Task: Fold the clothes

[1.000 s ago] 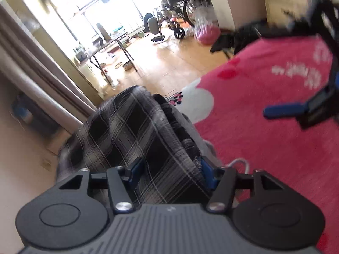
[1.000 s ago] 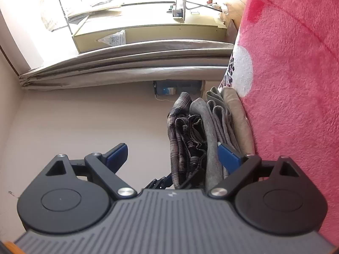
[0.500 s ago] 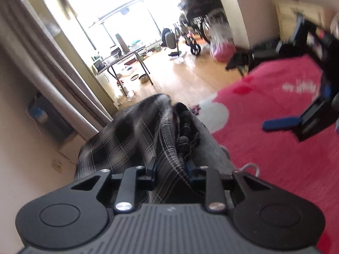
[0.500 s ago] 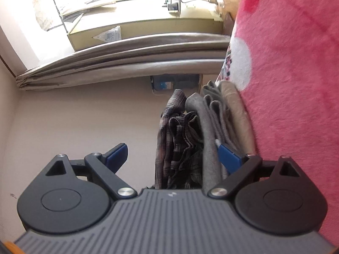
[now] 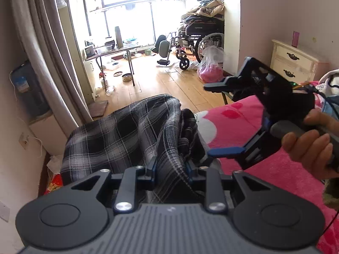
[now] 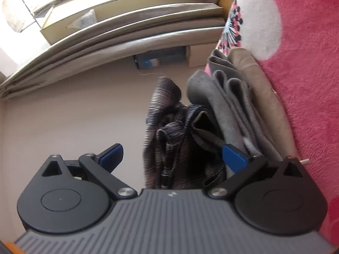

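Pinching plaid shirt, left tongs; right tongs agape.

Home bedroom w/ pink blanket bed, cream dresser, curtains, wheelchair, wood floor

Both fisheye views are bowed at the edges; the tall bright window is blown out, and the right view is slightly blurred

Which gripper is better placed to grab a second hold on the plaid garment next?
Right. The right gripper is open, empty, beside the plaid garment; the left gripper is clamped on it.
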`<move>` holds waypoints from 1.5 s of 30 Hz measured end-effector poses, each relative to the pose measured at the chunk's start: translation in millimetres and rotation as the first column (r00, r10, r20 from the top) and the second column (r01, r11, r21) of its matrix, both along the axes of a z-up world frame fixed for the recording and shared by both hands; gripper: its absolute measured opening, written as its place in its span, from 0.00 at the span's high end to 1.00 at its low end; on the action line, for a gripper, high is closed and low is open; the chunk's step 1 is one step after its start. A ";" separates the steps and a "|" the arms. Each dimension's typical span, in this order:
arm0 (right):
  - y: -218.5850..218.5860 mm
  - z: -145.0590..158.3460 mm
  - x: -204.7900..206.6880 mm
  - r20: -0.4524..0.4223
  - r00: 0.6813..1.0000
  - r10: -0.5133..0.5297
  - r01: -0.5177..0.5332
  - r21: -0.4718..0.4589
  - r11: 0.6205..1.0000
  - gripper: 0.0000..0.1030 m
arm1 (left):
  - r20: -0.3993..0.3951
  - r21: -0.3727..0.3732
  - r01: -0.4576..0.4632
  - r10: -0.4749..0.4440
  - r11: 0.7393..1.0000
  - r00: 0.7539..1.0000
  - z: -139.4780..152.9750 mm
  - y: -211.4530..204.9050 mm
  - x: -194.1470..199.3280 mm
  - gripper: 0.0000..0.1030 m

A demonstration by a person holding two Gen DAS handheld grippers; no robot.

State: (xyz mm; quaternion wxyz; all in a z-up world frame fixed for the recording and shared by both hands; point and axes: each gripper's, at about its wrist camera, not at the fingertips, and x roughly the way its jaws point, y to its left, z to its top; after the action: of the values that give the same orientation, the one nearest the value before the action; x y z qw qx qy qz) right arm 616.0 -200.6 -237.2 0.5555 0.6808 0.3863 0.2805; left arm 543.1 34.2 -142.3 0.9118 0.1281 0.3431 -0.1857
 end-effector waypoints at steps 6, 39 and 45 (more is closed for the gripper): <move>2.9 -0.5 -14.6 0.007 1.000 -0.013 0.013 0.008 1.000 0.01 | -0.003 -0.078 -0.012 0.012 0.997 1.000 2.9 14.3 5.6 0.74; 17.8 4.5 40.2 -0.014 0.999 -0.039 0.038 -0.063 0.997 0.04 | -0.036 -0.408 -0.102 0.095 0.907 0.995 15.1 96.1 14.6 0.75; 28.8 -2.0 57.2 -0.066 0.998 0.009 -0.013 -0.068 0.998 0.04 | -0.040 -0.440 -0.119 0.112 0.890 0.993 12.1 109.8 8.6 0.75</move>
State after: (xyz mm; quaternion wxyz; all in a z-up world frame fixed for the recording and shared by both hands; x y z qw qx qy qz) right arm 673.3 -171.8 -239.2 0.5639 0.6680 0.4175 0.2478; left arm 551.7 144.1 -130.2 0.9241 -0.1036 0.3054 -0.2049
